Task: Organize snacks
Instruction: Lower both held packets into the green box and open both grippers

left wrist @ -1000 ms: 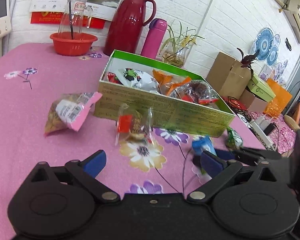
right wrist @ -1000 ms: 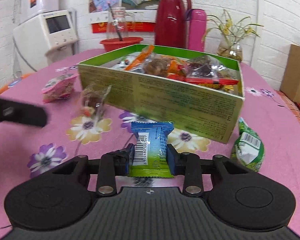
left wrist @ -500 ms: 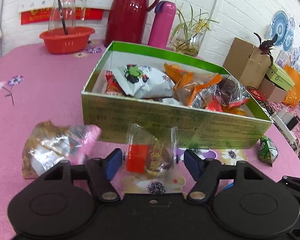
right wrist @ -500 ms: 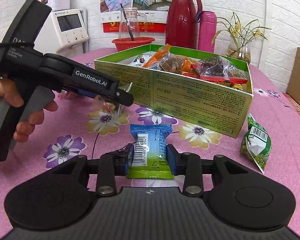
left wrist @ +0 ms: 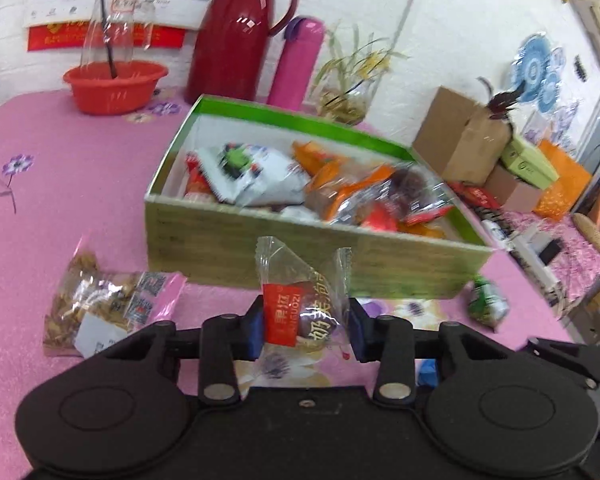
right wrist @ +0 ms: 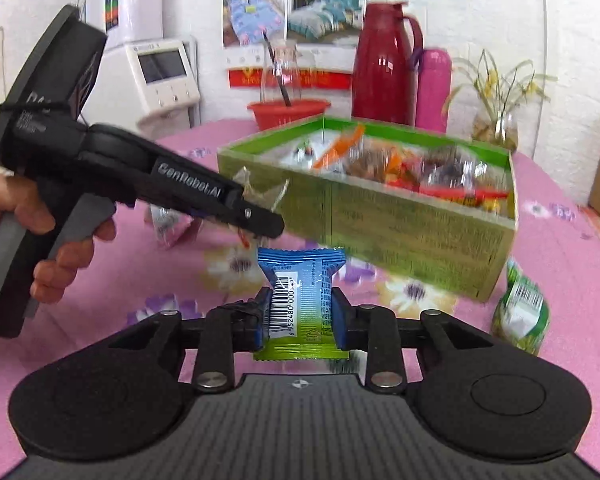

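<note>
We saw the pink flowered tablecloth spread under everything, and on it the green cardboard box, open at the top and already heaped with wrapped snacks. Behind the box stood a red thermos jug, a pink flask and a red plastic bowl. Our left gripper had its two fingers closed against the sides of a clear packet with a red label, held just in front of the box's near wall. Our right gripper was likewise closed on a blue and green packet with a barcode, also short of the box. On the cloth lay a clear and pink bag of nuts to the left, and a small green packet near the box's right corner.
</note>
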The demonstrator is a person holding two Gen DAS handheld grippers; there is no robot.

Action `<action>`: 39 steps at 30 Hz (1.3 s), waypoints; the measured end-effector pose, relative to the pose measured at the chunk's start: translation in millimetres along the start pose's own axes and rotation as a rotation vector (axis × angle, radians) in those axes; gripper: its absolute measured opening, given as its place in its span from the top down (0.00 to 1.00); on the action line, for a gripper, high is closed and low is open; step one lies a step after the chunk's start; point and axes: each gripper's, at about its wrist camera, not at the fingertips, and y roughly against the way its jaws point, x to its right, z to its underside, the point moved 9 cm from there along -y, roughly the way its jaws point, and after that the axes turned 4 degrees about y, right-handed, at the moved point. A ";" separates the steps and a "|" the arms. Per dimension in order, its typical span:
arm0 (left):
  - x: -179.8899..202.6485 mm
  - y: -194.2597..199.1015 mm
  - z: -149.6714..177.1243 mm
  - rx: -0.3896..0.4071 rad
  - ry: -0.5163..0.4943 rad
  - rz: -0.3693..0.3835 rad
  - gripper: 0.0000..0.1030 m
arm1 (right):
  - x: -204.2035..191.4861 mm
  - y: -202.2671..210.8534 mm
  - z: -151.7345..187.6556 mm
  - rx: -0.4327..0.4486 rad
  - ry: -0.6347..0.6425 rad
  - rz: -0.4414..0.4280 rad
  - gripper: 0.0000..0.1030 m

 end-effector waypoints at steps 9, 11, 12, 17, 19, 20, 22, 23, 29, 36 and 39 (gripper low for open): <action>22.8 29.6 -71.7 0.171 -0.005 0.035 0.92 | 32.8 6.9 -70.4 0.210 -0.015 0.113 0.49; 18.5 24.0 -83.1 0.181 0.008 0.026 0.91 | 42.8 1.4 -80.8 0.232 -0.034 0.134 0.49; 16.0 19.5 -87.3 0.184 0.014 0.017 0.91 | 47.7 -1.3 -84.5 0.246 -0.041 0.147 0.49; 0.4 -7.4 -97.5 0.165 0.032 -0.008 0.91 | 73.2 -27.1 -93.3 0.264 -0.067 0.207 0.49; -5.0 -18.1 -97.8 0.152 0.040 -0.015 0.89 | 82.7 -38.6 -93.1 0.257 -0.079 0.223 0.49; -7.0 -24.3 -97.6 0.146 0.039 -0.018 0.85 | 86.4 -43.5 -91.4 0.251 -0.084 0.228 0.47; -12.9 -37.9 -95.8 0.128 0.035 -0.032 0.63 | 91.1 -57.1 -87.4 0.238 -0.079 0.218 0.39; -17.1 -43.1 -93.8 0.122 0.040 -0.048 0.40 | 92.4 -64.1 -83.1 0.216 -0.071 0.217 0.22; -29.6 -45.2 -85.2 0.105 0.086 -0.054 0.00 | 90.7 -64.2 -72.8 0.218 -0.016 0.230 0.00; -27.5 6.6 -91.6 0.172 0.099 -0.057 0.00 | 81.4 -21.9 -91.9 0.301 -0.018 0.232 0.00; -35.3 40.0 -87.9 0.213 0.112 -0.094 0.00 | 70.9 4.0 -92.6 0.334 -0.010 0.213 0.00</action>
